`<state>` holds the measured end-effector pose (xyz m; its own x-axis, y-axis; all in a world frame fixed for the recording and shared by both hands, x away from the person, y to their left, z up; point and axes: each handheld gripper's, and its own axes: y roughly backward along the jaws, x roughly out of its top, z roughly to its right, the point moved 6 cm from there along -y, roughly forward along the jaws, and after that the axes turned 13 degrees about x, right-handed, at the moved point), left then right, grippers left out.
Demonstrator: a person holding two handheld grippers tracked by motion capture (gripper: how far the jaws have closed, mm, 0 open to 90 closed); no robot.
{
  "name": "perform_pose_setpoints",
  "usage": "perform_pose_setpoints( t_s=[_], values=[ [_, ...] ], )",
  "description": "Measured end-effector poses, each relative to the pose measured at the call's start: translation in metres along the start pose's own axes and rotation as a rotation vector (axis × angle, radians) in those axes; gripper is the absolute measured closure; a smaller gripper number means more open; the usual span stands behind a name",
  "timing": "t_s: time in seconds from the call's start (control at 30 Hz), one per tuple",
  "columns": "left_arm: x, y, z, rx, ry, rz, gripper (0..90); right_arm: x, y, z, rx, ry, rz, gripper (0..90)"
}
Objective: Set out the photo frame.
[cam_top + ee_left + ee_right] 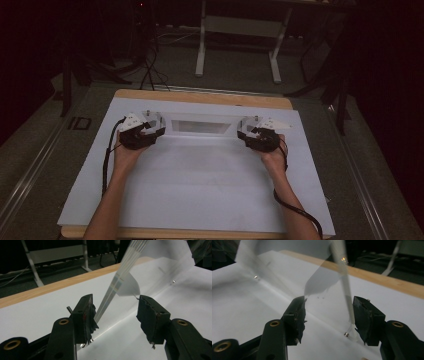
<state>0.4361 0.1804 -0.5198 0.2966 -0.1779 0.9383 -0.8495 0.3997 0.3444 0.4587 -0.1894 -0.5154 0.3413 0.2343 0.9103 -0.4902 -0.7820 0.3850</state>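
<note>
- left gripper view: left gripper [116, 312] gapes wide, clear plastic bag [120, 285] edge between its jaws, unclamped; it could slip
- right gripper [328, 315] likewise wide, nothing gripped
- farther off, bag stands on white sheet [200, 175], may flop

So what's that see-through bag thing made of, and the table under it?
The bag looks like thin clear plastic, glossy: the white sheet shows through it, and in the left gripper view it catches light along its ridged strip, perhaps a zip seal. The table's edge looks like pale wood, matte and tan. The white sheet covering it is smooth and dull, maybe paper or board; I can't tell which.
</note>
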Motion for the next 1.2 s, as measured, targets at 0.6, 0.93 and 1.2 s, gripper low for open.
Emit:
perform_pose_setpoints(
  t_s=[0.6,0.93,1.2],
  values=[
    [0.009,-0.01,0.001,0.107,-0.041,-0.02,47.7,0.009,-0.011,0.001,-0.143,0.141,-0.081,50.1],
    [0.012,-0.012,0.001,0.157,-0.03,0.0,47.4,0.013,-0.012,0.003,-0.14,0.115,-0.097,50.9],
    [0.017,-0.005,0.002,0.141,0.004,-0.012,47.3,0.019,-0.006,-0.002,-0.115,0.093,-0.102,51.0]
  ],
)
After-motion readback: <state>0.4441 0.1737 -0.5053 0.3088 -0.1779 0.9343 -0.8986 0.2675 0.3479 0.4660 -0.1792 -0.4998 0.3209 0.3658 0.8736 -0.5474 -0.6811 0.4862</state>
